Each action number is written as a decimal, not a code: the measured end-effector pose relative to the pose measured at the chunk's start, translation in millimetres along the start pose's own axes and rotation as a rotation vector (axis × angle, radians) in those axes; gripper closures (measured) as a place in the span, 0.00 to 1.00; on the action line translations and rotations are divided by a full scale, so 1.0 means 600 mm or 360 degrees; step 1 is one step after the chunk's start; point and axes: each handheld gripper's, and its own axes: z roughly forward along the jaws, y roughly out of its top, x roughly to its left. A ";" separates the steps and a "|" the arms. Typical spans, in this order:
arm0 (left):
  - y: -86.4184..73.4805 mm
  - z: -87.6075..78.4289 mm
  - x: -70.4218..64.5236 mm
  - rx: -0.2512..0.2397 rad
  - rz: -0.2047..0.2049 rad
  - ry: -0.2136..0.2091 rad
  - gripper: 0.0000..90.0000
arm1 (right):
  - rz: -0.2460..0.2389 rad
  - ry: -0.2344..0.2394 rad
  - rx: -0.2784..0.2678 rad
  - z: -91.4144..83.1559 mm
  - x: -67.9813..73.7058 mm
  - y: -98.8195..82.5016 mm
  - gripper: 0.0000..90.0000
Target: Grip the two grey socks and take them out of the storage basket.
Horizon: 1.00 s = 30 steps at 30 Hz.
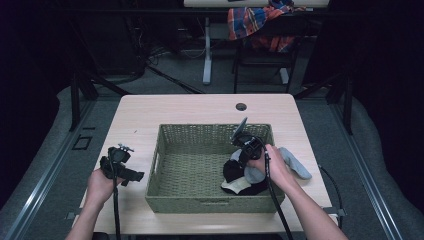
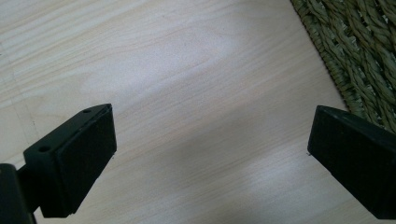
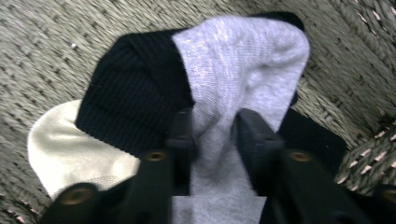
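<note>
Socks (image 3: 243,60) — three; basket (image 1: 172,132) — one.

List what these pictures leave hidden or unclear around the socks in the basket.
- Right gripper view: the grey sock covers part of the black sock; the gripper's jaws hide the grey sock's lower part.
- High view: the person's right hand hides where the grey sock crosses the basket rim.
- Right gripper view: the cream sock lies partly under the black one, its full shape unseen.

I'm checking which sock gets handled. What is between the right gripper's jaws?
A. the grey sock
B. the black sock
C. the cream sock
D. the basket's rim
A: in the right gripper view the right gripper pinches the grey sock, with the black sock beside it.
</note>
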 end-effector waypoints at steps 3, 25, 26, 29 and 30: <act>0.000 0.000 0.000 -0.0006 0.0001 0.0005 0.01 | 0.0010 0.0001 0.0011 0.002 -0.003 -0.002 0.87; 0.000 0.001 0.001 0.0001 -0.0006 0.0002 0.01 | -0.0003 0.0011 -0.0185 -0.091 0.006 -0.019 0.93; 0.001 0.002 0.001 0.0000 -0.0005 0.0005 0.01 | -0.0012 0.0008 -0.0199 -0.094 0.007 -0.019 0.93; 0.004 0.004 0.001 0.0005 0.0002 0.0004 0.01 | -0.0027 0.0011 -0.0197 -0.101 0.009 -0.018 0.93; 0.006 0.004 0.000 0.0008 0.0001 0.0003 0.01 | -0.0029 0.0022 -0.0204 -0.102 0.010 -0.018 0.93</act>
